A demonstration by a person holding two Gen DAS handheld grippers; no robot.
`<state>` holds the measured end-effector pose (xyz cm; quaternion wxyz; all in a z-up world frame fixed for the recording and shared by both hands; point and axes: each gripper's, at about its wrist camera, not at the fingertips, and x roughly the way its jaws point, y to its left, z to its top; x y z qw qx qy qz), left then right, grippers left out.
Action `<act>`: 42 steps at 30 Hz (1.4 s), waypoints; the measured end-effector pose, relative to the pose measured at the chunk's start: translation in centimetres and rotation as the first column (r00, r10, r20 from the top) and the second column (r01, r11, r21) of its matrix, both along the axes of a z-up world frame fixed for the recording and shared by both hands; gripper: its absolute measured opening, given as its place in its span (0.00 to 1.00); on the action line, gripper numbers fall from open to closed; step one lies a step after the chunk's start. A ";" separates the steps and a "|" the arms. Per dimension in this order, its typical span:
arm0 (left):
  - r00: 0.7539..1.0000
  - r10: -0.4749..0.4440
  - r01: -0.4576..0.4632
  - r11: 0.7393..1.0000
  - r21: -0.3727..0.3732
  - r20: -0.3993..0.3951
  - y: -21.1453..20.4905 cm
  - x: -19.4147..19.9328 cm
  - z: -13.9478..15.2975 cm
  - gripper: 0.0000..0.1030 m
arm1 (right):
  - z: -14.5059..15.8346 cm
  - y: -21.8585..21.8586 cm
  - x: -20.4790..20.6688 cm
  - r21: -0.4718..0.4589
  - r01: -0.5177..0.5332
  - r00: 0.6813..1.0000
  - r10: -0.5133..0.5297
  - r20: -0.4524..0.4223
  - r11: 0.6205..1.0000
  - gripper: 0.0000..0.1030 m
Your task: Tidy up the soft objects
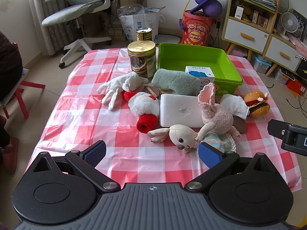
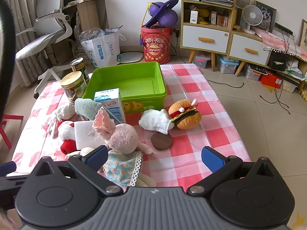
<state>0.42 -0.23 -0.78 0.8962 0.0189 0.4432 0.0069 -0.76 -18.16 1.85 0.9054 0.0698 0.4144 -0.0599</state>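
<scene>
The beige bunny [image 1: 182, 136] is the soft thing nearest the near edge of the table [image 1: 80, 88]. It lies on its side, head toward the near edge, ears pointing to the table's left, 1 arm reaching up toward the pink bunny [image 1: 216, 113] behind it. Its long axis runs roughly left-right across the view, w/ the body end resting on a patterned cloth [image 1: 220, 141]. The left gripper [image 1: 152, 153] sits just short of it, fingers spread wide w/ nothing between them; the right pad [image 1: 209, 156] is almost at the bunny's chin, so the toy lies slightly right of the gripper's centre line and just ahead.

The right gripper [image 2: 154, 158] is likewise spread apart and empty, over the near edge further right. From its view the pink bunny [image 2: 122, 136] and the cloth [image 2: 122, 168] lie ahead-left, while the brown disc [image 2: 161, 141] and burger plush [image 2: 185, 114] sit ahead.

The green bin [image 1: 197, 63], at the far edge behind the pile, looks like the drop spot; it appears empty, w/ a milk carton [image 1: 202, 76] standing against its front wall. Judgement: left is the nearer hand for the beige bunny, and a small shift right would centre it.
</scene>
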 end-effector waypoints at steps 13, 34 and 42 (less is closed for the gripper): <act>1.000 0.001 -0.001 1.000 -0.001 -0.002 0.1 -0.1 0.0 0.95 | 0.0 0.0 0.0 -0.001 -0.001 1.000 0.001 -0.002 1.000 0.79; 1.000 0.004 -0.004 1.000 0.011 -0.002 0.5 0.3 -0.4 0.95 | -0.6 0.0 0.1 -0.007 -0.005 1.000 0.005 -0.011 1.000 0.79; 1.000 -0.017 0.017 0.999 0.028 0.011 1.5 1.6 -2.4 0.95 | -2.5 -0.3 1.1 -0.021 -0.016 0.999 0.016 -0.032 1.000 0.79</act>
